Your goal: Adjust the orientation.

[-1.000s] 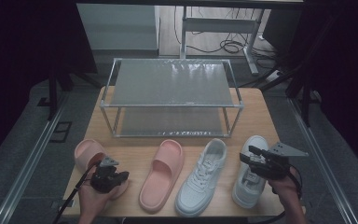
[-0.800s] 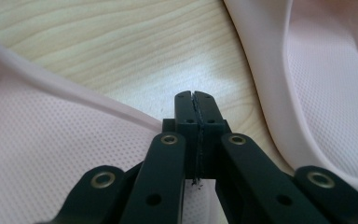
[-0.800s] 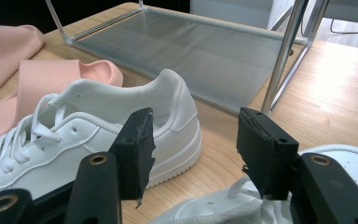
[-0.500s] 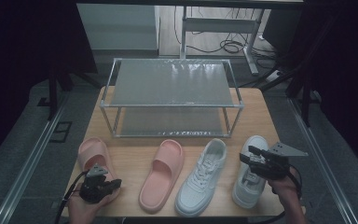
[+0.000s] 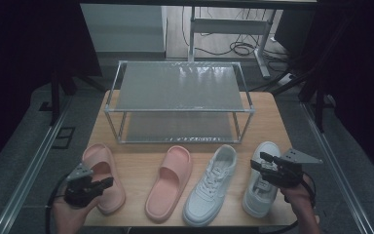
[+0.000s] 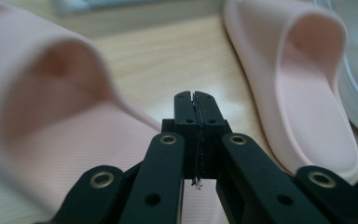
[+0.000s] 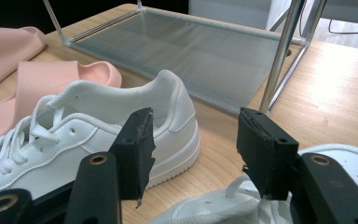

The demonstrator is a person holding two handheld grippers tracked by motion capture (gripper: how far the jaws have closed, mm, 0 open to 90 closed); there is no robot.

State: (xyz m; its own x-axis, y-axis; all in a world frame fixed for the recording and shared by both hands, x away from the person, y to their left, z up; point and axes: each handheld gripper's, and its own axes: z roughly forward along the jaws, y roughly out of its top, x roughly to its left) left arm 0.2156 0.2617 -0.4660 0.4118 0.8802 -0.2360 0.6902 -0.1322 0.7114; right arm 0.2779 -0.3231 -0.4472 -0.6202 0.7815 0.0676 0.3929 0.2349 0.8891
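Two pink slippers and two white sneakers lie in a row on the wooden table. My left gripper [image 5: 106,183] is shut with nothing in it, low over the heel end of the left slipper [image 5: 99,163]. Its closed jaws [image 6: 194,100] point across that slipper [image 6: 42,116] toward the second slipper [image 6: 303,93]. My right gripper [image 5: 261,164] stands open above the right sneaker [image 5: 263,187]. Its gripper [image 7: 198,144] frames the heel of the left sneaker [image 7: 98,135], with the right sneaker's laces [image 7: 223,205] just below.
A two-level metal shoe rack [image 5: 177,100] with mesh shelves stands at the back of the table; its lower shelf [image 7: 191,51] lies just beyond the sneakers. The second slipper [image 5: 169,183] and left sneaker [image 5: 210,185] lie between my grippers. The table's front edge is close behind both hands.
My left gripper has drawn back toward the front left, off the middle of the left slipper to its heel. The right gripper has stayed put.
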